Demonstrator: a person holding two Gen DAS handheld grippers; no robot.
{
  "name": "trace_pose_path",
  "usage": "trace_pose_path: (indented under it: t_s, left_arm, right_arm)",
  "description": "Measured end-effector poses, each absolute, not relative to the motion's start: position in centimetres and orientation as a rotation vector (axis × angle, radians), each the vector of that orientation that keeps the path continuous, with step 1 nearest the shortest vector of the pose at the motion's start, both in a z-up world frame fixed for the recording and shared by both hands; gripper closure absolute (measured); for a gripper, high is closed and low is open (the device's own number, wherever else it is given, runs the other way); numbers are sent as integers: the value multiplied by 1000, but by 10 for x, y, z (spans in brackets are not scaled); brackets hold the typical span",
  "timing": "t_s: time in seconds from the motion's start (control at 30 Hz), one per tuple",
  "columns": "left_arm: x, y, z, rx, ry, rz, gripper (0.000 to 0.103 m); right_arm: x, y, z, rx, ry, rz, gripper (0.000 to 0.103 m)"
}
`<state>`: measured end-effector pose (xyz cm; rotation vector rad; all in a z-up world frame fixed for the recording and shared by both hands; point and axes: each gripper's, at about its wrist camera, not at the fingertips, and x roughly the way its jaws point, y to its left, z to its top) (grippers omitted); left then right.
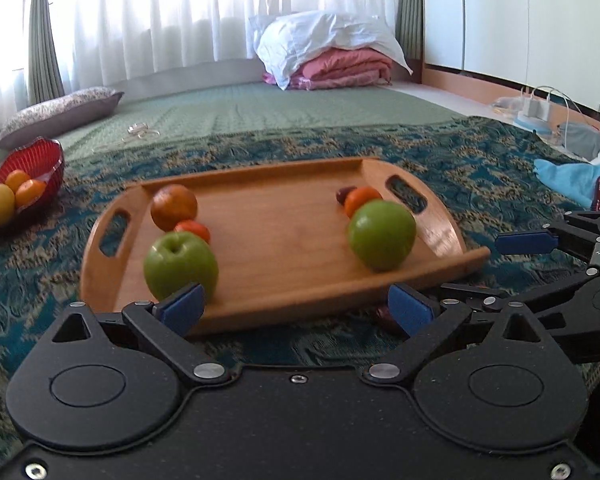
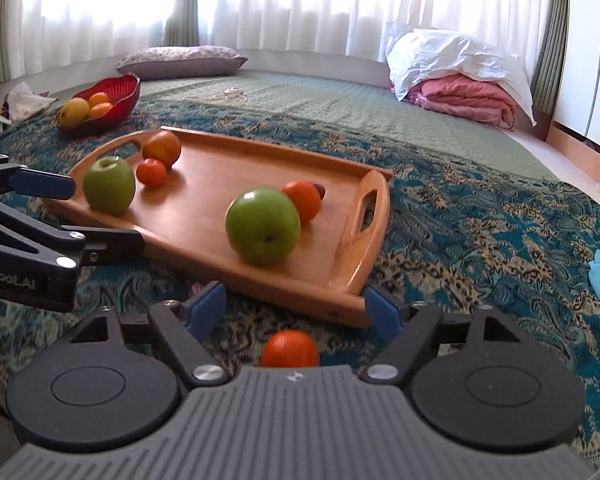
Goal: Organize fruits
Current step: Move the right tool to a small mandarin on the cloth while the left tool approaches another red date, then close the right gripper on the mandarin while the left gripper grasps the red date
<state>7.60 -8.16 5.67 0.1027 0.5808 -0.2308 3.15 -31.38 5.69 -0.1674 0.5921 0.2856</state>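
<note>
Both grippers, left gripper point(image 1: 296, 308) & right gripper point(image 2: 296, 312), spread, over patterned blanket point(image 2: 480, 220); curtains point(image 2: 300, 0) behind.

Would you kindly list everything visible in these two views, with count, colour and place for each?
Tray: one, wooden, on the patterned blanket.
Green apples: two, on the tray, one toward each end.
Orange fruits on tray: three.
Dark small fruit: one, behind the orange near the tray's right handle.
Loose orange fruit: one, on the blanket in front of the tray.
Red bowl: one, far left, holding three yellow and orange fruits.
Grey pillow: one, by the curtains.
Pink and white bedding: one pile, back right.
Left hand-held gripper: open.
Right hand-held gripper: open.
</note>
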Motion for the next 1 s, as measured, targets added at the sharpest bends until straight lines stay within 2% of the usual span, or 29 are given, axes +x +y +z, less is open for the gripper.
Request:
trace_pose_path:
  t_s: [0.13, 0.23, 0.5, 0.73, 0.8, 1.0]
  left_arm:
    - [78, -88, 45, 82, 606, -265, 8]
    - [82, -94, 40, 70, 621, -301, 16]
    - [97, -109, 29, 27, 702, -377, 51]
    - [103, -117, 22, -13, 733, -393, 63]
    - [105, -120, 21, -16, 737, -395, 74]
    - [104, -120, 23, -16, 729, -379, 76]
  right_arm:
    - [23, -315, 49, -185, 610, 295, 24]
    - [18, -318, 42, -185, 620, 295, 31]
    - [11, -322, 33, -171, 623, 293, 50]
    - [12, -321, 31, -149, 617, 298, 59]
    - [13, -322, 31, -146, 617, 298, 61]
    - [13, -321, 32, -137, 612, 284, 66]
